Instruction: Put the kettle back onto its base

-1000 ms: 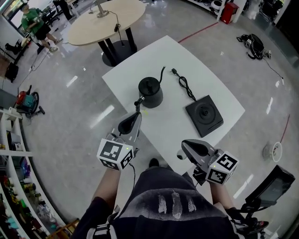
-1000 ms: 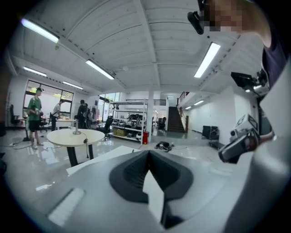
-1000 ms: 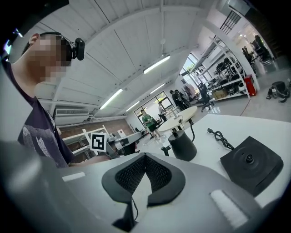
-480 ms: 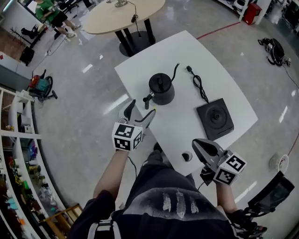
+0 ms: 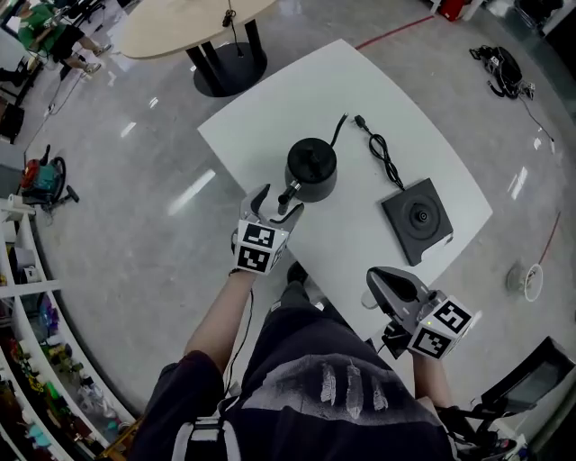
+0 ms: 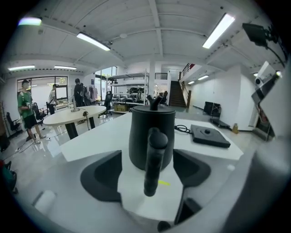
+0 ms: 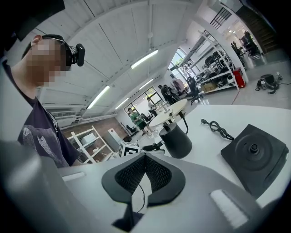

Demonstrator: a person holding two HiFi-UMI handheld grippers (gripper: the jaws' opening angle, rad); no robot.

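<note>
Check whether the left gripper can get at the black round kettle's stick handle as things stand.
Probably yes. The left gripper has its closing jaws either side of the black stick handle of the black round kettle. Its pads are not yet pressing, and nothing else stands between them.

Closed, empty right gripper [image 7: 144, 160] faces the kettle [image 7: 175, 139], left of its base [image 7: 253, 154].

I see a glossy grey floor [image 5: 135, 180] with a red line [image 5: 391, 34] across it, a white table [image 5: 270, 117] ahead of me, a round beige table [image 5: 171, 27] beyond, shelving [image 5: 22, 293] on my left, and strip lights [image 6: 93, 41] on a white ceiling [image 6: 136, 22]; a staircase [image 6: 175, 93] rises at the back.
</note>
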